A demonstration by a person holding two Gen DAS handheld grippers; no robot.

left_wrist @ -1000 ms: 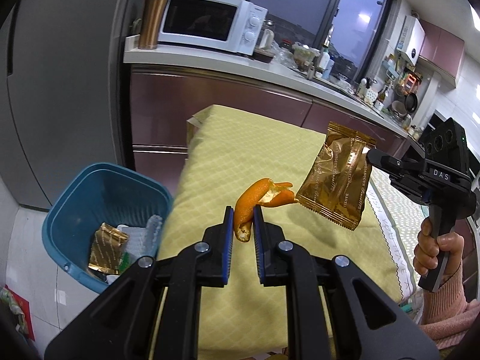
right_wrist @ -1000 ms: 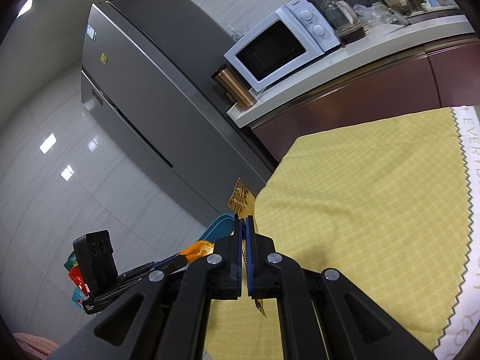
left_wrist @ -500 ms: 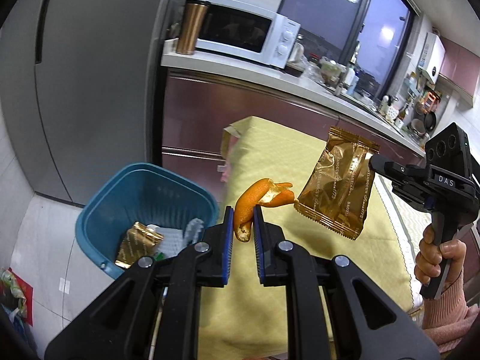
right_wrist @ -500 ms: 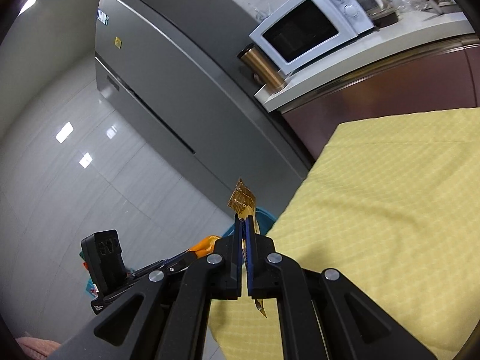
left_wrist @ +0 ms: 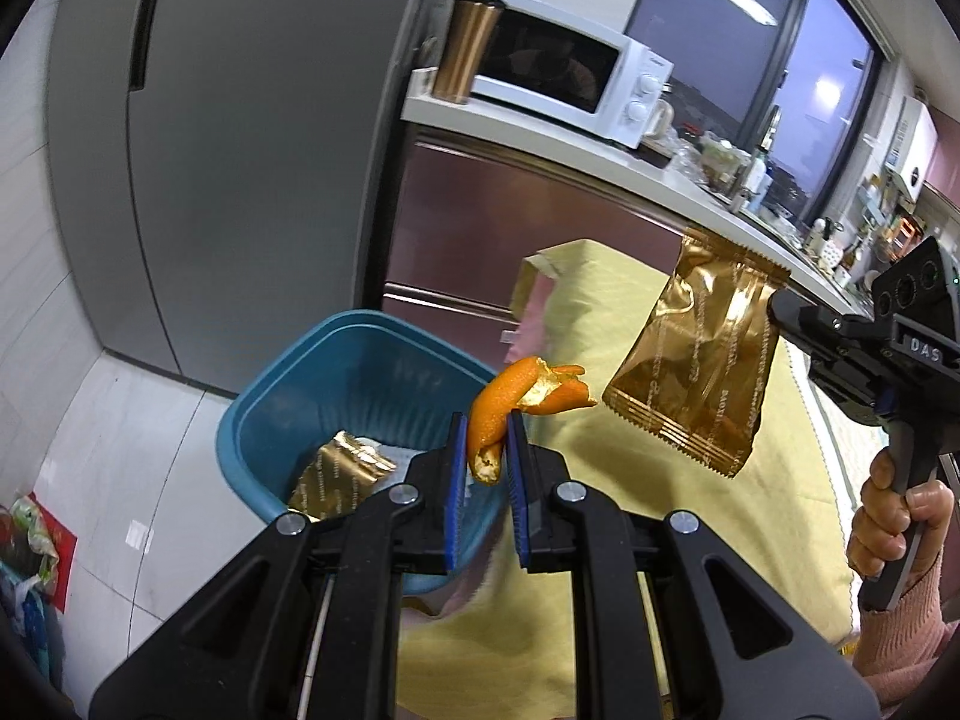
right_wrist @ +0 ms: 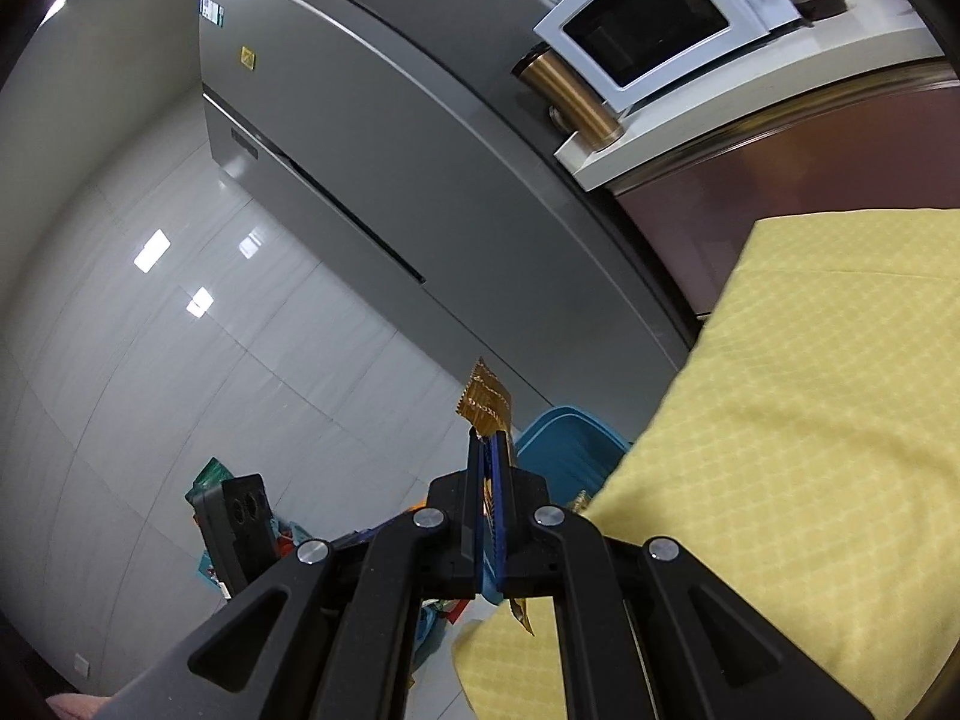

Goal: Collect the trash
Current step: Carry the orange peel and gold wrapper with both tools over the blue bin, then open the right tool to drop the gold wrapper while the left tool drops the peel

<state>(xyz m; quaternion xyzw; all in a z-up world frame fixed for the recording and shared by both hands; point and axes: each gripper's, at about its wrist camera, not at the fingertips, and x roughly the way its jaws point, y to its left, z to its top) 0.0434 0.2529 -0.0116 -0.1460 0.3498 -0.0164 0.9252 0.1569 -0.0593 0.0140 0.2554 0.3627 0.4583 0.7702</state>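
My left gripper [left_wrist: 485,426] is shut on an orange peel [left_wrist: 516,396] and holds it in the air over the near right rim of the blue trash bin [left_wrist: 300,396]. The bin holds a gold wrapper [left_wrist: 342,474] and white scraps. My right gripper [right_wrist: 489,444] is shut on a gold foil snack wrapper [right_wrist: 486,399]; in the left wrist view that wrapper [left_wrist: 702,360] hangs over the yellow tablecloth [left_wrist: 600,324], right of the bin. The bin's rim [right_wrist: 564,438] shows just beyond the right gripper.
A grey fridge [left_wrist: 240,120] stands behind the bin. A counter with a white microwave [left_wrist: 564,84] and a copper tumbler [left_wrist: 462,48] runs along the back. Coloured bags [left_wrist: 30,534] lie on the tiled floor at the left.
Both grippers have moved left with their loads, off the table toward the bin. The bin now sits nearer the middle of the left wrist view, under the peel.
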